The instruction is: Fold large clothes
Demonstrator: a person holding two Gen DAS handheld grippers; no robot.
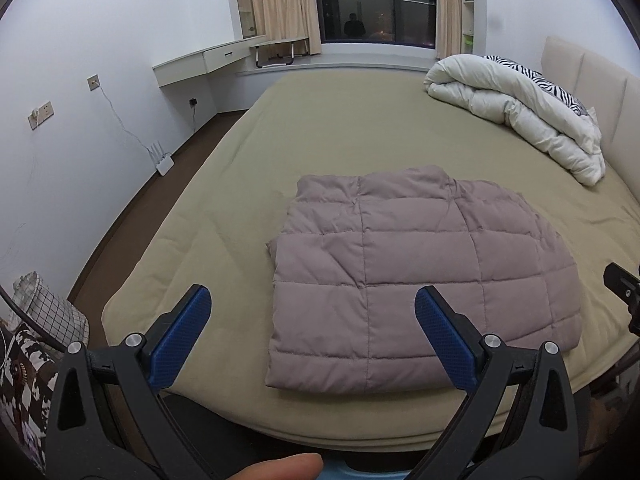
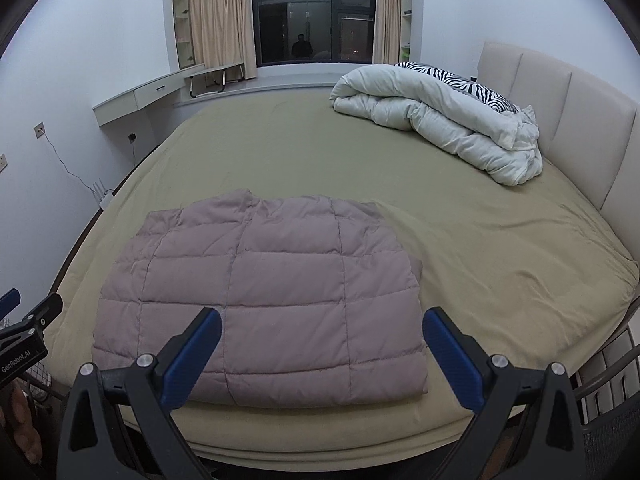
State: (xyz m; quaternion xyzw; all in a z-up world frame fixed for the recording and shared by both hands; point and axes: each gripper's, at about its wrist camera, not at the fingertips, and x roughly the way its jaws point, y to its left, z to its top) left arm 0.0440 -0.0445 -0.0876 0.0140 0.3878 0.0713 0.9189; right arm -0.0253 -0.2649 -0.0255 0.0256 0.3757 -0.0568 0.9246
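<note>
I'm hovering both grippers, left gripper and right gripper, spread wide and holding nothing, over the quilted jacket that's sitting folded near the bed edge; puffy stuff could be springing open or sliding off if I'm nudging it

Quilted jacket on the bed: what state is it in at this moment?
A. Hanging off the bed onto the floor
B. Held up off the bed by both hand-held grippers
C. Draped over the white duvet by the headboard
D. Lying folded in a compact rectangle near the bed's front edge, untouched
D: the quilted jacket lies flat and folded on the bed, with the left hand-held gripper and right hand-held gripper both open and clear of it.
</note>
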